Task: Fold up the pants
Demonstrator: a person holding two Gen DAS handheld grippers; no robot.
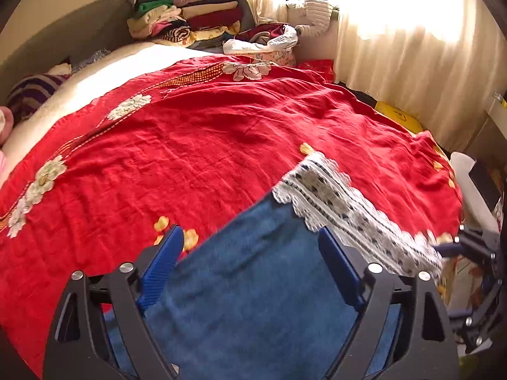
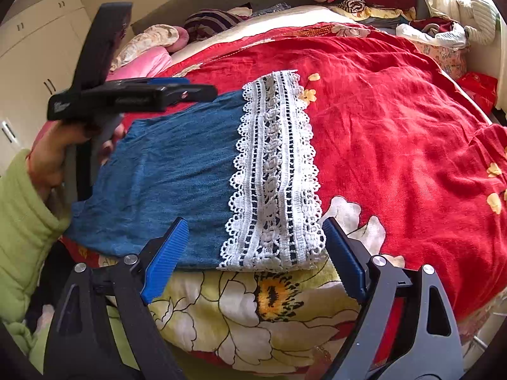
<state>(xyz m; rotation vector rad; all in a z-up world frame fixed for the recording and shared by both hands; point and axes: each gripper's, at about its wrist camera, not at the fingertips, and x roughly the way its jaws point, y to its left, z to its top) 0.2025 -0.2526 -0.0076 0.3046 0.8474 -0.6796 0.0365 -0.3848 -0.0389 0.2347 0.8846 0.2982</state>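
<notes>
Through the left wrist camera we are looking down over the blue pants (image 1: 253,285), which are lying folded on the red bedspread (image 1: 190,142) with their white lace hem (image 1: 342,209) at the far end. Our left gripper (image 1: 250,269) is hovering above the denim with its blue fingers (image 1: 164,262) spread wide; nothing is pinched between them, and the cloth beneath looks blurred. At the right edge our right gripper (image 1: 469,247) is showing only in part. Folded clothes (image 1: 196,9) are sitting stacked at the head of the bed, beside the bright curtain (image 1: 412,47).

Through the right wrist camera we are seeing the pants (image 2: 171,174) as a flat blue rectangle near the bed's edge, the lace hem (image 2: 275,174) facing the middle of the bedspread (image 2: 396,126). Our right gripper (image 2: 256,253) is hanging just before the near edge, fingers (image 2: 168,253) wide apart and holding nothing. Our left hand (image 2: 54,152), in a green sleeve (image 2: 22,221), is gripping the left gripper (image 2: 177,90) over the far left corner of the pants. A flowered quilt (image 2: 253,310) is showing beneath the bedspread.
</notes>
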